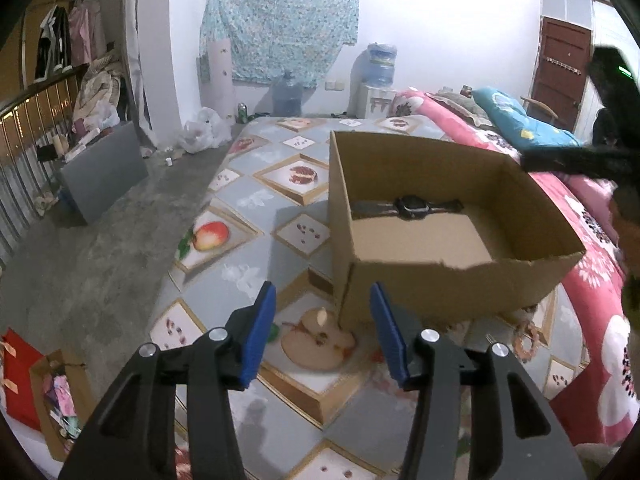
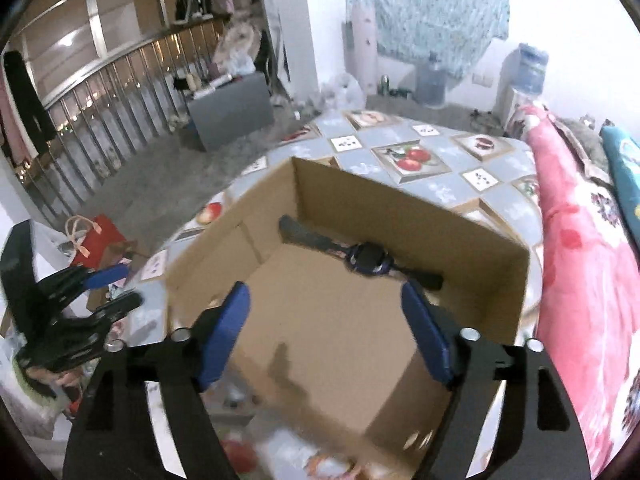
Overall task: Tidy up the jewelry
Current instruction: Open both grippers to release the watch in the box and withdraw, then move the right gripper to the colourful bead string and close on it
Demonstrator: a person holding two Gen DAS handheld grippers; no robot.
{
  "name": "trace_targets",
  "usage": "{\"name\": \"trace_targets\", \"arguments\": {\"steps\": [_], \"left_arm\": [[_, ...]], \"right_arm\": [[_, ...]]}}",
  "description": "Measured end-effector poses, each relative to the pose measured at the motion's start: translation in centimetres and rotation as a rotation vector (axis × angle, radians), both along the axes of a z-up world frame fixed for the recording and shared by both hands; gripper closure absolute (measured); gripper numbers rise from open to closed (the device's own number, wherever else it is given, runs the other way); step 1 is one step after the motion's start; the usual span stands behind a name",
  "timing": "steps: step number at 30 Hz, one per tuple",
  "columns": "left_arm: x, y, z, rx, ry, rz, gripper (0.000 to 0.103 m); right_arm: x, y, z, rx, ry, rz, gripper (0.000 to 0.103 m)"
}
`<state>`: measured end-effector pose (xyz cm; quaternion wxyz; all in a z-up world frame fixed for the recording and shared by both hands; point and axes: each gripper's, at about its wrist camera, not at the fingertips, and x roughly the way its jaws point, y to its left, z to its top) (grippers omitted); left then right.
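Note:
An open cardboard box stands on a table covered with a fruit-print cloth. A black wristwatch lies stretched out inside along the far wall, the only thing I see in the box. My left gripper hovers over the cloth just in front of the box's near left corner, open and empty. A pinkish beaded ring lies on the cloth near the box's near right corner. In the right wrist view my right gripper hangs open and empty above the box, with the watch just beyond its fingertips.
A bed with a pink flowered blanket borders the table on the right. A red gift bag and a small carton of odds and ends sit on the concrete floor to the left. A grey box and a railing stand further back.

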<state>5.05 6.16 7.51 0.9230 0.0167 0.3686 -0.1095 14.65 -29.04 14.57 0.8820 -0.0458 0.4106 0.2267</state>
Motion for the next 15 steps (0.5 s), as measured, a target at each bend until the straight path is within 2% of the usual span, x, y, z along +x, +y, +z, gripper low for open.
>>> {"name": "trace_targets", "arguments": {"steps": [4, 7, 11, 15], "left_arm": [[-1.2, -0.4, -1.0, -0.008, 0.016, 0.004, 0.055], [-2.0, -0.9, -1.9, 0.007, 0.023, 0.011, 0.055], [-2.8, -1.2, -3.0, 0.022, 0.044, 0.015, 0.055], [-3.3, -1.1, -3.7, 0.027, 0.059, 0.018, 0.055]], "right_arm": [[-4.6, 0.2, -2.0, -0.021, -0.011, -0.027, 0.014], [-7.2, 0.6, -4.9, -0.059, 0.027, -0.048, 0.009], [-9.1, 1.0, -9.4, -0.147, 0.101, -0.113, 0.009], [-10.8, 1.2, -12.0, -0.215, 0.136, -0.171, 0.009]]}}
